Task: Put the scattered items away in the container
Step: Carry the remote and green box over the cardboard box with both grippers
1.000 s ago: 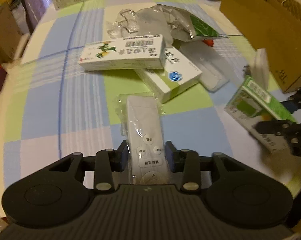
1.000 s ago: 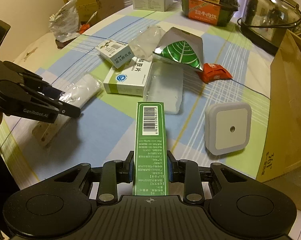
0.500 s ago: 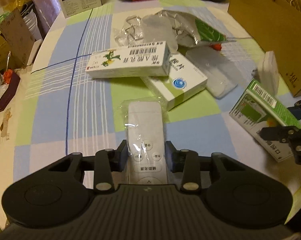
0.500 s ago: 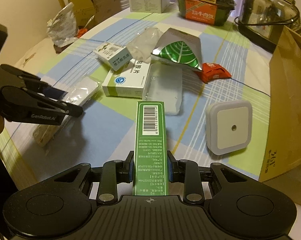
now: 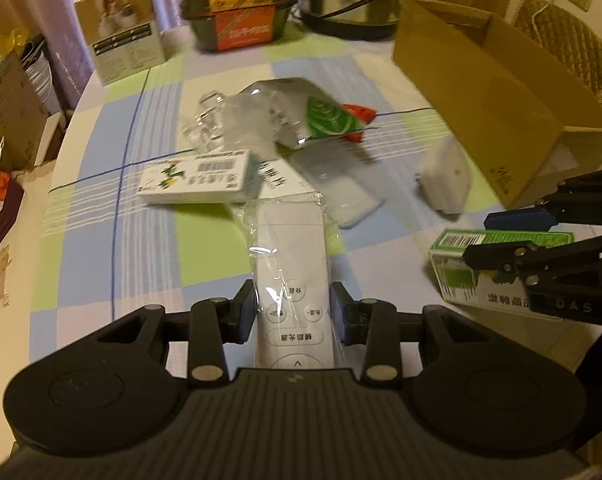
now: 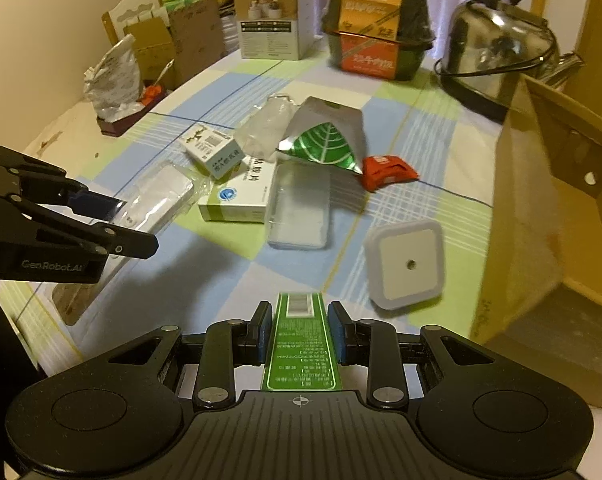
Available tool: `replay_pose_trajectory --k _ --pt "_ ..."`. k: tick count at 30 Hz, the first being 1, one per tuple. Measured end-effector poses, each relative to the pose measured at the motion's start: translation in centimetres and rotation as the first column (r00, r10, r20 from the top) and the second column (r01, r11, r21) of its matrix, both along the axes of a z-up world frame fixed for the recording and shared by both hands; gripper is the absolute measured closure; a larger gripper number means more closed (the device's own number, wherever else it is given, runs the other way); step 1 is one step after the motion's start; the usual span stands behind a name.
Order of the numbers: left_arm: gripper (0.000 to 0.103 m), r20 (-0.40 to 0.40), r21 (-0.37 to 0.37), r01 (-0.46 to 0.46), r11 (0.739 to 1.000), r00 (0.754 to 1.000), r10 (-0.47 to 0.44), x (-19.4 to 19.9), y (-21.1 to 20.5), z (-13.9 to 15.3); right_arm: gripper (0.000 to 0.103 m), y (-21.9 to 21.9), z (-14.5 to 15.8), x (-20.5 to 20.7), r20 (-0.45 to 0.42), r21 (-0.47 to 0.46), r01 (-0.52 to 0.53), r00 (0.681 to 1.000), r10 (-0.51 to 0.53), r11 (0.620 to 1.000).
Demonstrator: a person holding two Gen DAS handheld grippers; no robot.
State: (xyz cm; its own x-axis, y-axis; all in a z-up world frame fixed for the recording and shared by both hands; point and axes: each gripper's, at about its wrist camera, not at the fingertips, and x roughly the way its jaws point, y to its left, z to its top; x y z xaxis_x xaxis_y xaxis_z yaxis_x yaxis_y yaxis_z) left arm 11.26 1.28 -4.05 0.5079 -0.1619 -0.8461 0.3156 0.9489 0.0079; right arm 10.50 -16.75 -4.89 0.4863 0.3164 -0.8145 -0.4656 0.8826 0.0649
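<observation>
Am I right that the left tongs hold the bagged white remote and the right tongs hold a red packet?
Not quite. The left tongs do grip the bagged white remote, but the right wrist view shows the right tongs closed on a green box. The red packet lies on the tablecloth.
</observation>
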Motion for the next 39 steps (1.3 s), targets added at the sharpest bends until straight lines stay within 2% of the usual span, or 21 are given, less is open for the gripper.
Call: replay_pose_trajectory --k 5,10,16,20,27,33,39 --pt "0.07 -0.006 -0.005 0.016 1.0 1.0 -0.016 -0.9 -1.1 0.0 0.07 -0.6 -0.6 -0.8 -0.03 -0.036 -0.021 0.999 0.02 0.999" --pt "0.07 -0.015 -0.02 0.01 1.0 1.0 -0.011 -1.3 -1.1 -0.4 0.069 -0.1 -3.0 -1.5 -0.08 -0.121 -0.079 0.994 0.07 0.99" --pt "0.07 -0.015 -0.028 0.001 1.0 1.0 -0.002 -1.0 -0.7 -0.6 0.07 0.4 -5.1 -1.2 -0.117 -0.171 -0.102 0.99 0.083 0.98" --pt "0.07 -0.008 -0.032 0.013 0.999 1.0 -0.013 -0.9 -0.8 -0.3 0.07 -0.2 -4.6 -1.3 -0.12 -0.138 -0.07 0.991 0.053 0.988" --pt "0.07 0.038 -0.036 0.067 0.997 0.997 -0.065 -0.2 -3.5 1.7 0.07 -2.5 1.4 -0.7 -0.005 -0.069 0.003 1.0 -0.004 0.998" --pt "0.07 0.096 -0.065 0.142 0.988 0.986 -0.135 1.2 -8.1 5.5 0.07 -6.6 7.4 1.0 0.065 -0.017 0.089 0.994 -0.088 0.996" --pt "0.07 0.167 -0.094 0.239 0.966 0.961 -0.222 3.5 -14.4 10.0 0.07 -12.5 12.4 3.0 0.117 0.003 0.19 0.975 -0.19 0.982"
